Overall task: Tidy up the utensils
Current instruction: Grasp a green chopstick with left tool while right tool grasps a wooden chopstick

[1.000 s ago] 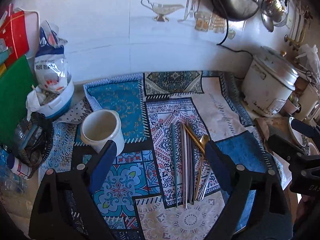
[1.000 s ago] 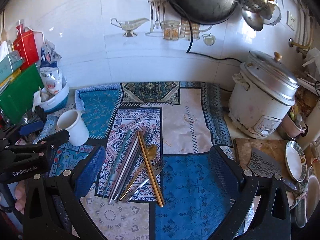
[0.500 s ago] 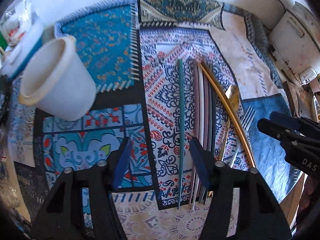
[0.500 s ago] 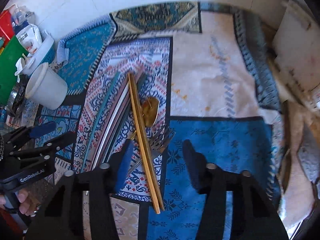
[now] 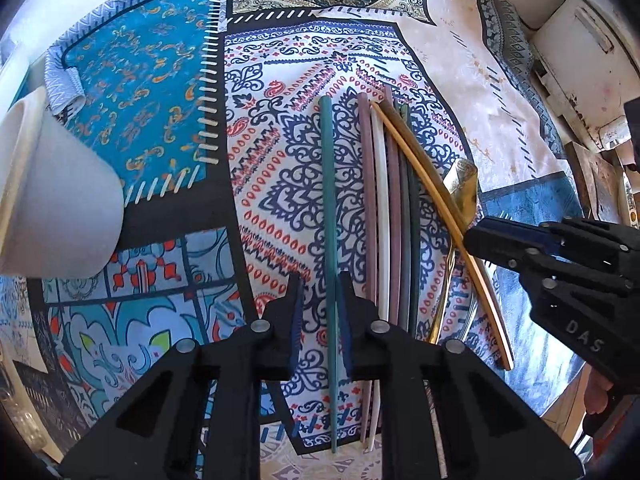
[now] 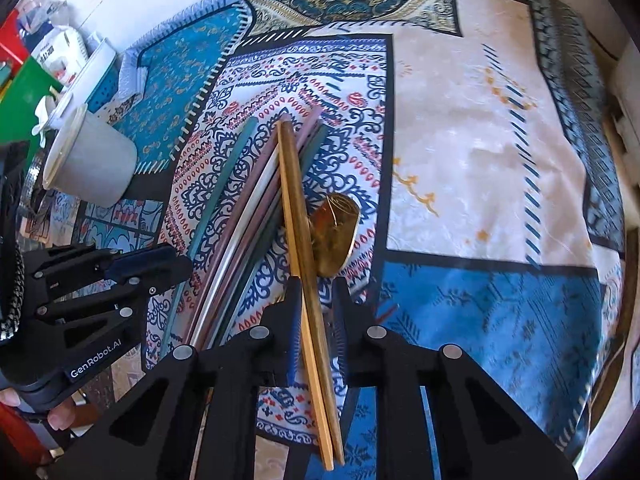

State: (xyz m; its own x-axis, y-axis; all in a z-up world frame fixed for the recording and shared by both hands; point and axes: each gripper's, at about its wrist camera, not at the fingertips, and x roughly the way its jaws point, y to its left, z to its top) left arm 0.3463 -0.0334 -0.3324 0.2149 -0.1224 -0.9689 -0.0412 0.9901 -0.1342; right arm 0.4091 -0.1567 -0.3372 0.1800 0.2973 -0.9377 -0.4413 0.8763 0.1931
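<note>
Several chopsticks lie side by side on a patterned cloth (image 5: pixel 280 184). My left gripper (image 5: pixel 320 308) is down at the cloth, its fingers nearly closed around a lone teal chopstick (image 5: pixel 329 200); a small gap still shows on the left side. To its right lie pink, white and dark chopsticks (image 5: pixel 390 208). My right gripper (image 6: pixel 316 312) straddles a pair of gold chopsticks (image 6: pixel 298 200) with narrow gaps on both sides. A gold spoon (image 6: pixel 335 236) lies beside them. A white cup (image 5: pixel 52 200) stands at the left, also in the right wrist view (image 6: pixel 90 160).
A white rice cooker (image 5: pixel 580 60) stands at the far right edge. A green board (image 6: pixel 20 100) and a white bag (image 6: pixel 56 52) sit behind the cup at the left. A wall runs along the back.
Both grippers have dropped down to the cloth and narrowed from wide open. The left now straddles the teal chopstick, the right the gold pair.
</note>
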